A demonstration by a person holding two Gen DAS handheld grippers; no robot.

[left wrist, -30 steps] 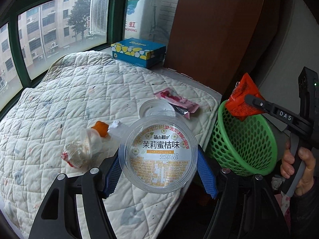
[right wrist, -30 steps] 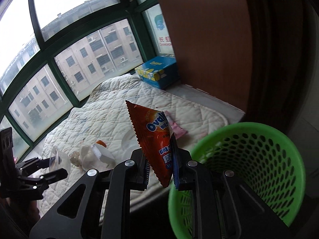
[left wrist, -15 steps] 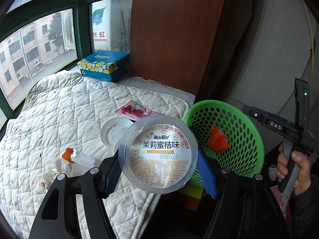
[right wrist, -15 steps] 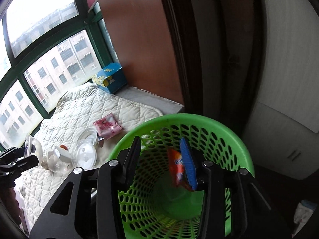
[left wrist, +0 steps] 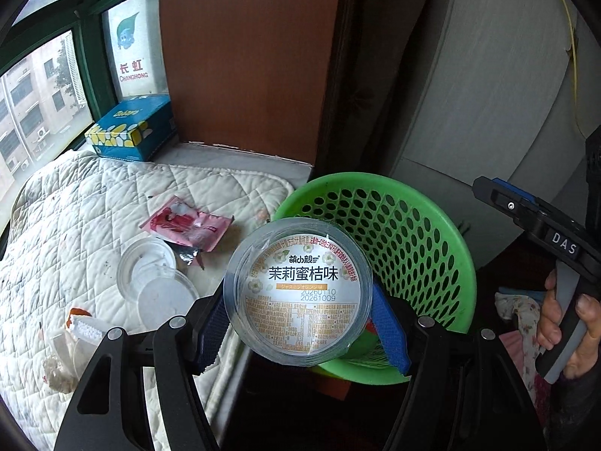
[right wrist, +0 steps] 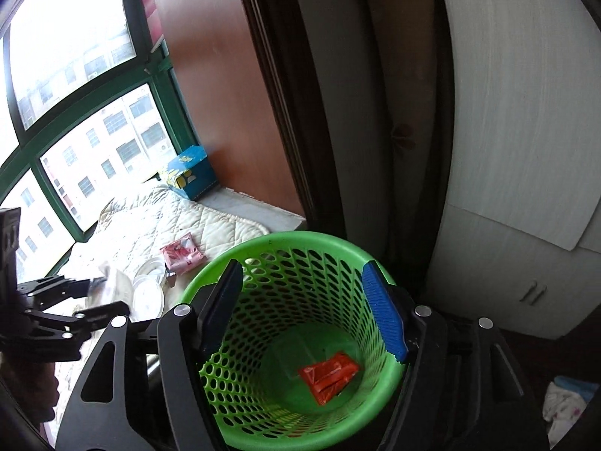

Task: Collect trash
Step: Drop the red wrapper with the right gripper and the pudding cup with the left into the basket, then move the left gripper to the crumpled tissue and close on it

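**Cup clamped over the basket, one wrapper already in**

The left hand-held gripper (left wrist: 300,323) is clamped on a clear plastic cup (left wrist: 298,293) — blue pads pressing its round wall from both sides, printed lid facing the camera at lower centre of the left view. It hangs at the near rim of the green basket (left wrist: 432,248), partly over the opening. The cup looks light and thin-walled, likely to flex or pop out under a hard squeeze; its smooth side is slippery, so the hold across the widest part just under the lid rim seems the safe one.

The right hand-held gripper (right wrist: 304,308) has just been opening and now stands apart with nothing between its pads, hanging above the basket. The orange wrapper (right wrist: 328,376) lies flat on the basket floor, lower centre of the right view.

Still on the quilt (left wrist: 94,203), left of frame: a pink packet (left wrist: 184,221), limp and light — best pinched at an edge — and clear lids (left wrist: 157,282), thin and slick, best taken by the rim.
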